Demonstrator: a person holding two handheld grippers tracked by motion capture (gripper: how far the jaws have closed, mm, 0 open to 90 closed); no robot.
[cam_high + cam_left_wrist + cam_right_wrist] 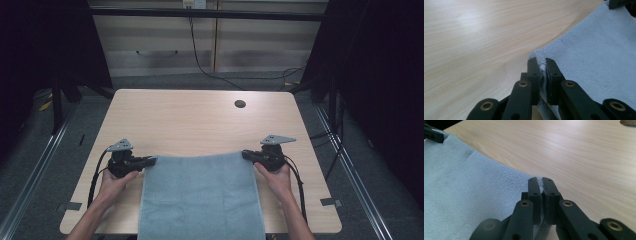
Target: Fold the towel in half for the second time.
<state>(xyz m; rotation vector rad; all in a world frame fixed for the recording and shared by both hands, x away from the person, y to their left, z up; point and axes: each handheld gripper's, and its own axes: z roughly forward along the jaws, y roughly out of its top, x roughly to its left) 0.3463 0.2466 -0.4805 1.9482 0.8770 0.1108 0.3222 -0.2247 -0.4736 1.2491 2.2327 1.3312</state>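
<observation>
Both tongs pinch the towel's (200,192) far corners.

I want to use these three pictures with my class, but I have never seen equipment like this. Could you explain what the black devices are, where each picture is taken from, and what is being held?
A person sits at a wooden table, holding a hand-operated two-jaw clamp in each hand. The high view looks down from above: the left gripper and right gripper each pinch one far corner of a pale blue towel, whose near end hangs over the table's edge. The other two pictures come from small cameras riding on the grippers, looking along their black jaws. Both show the jaws closed on the towel's edge, cloth squeezed between them.
</observation>
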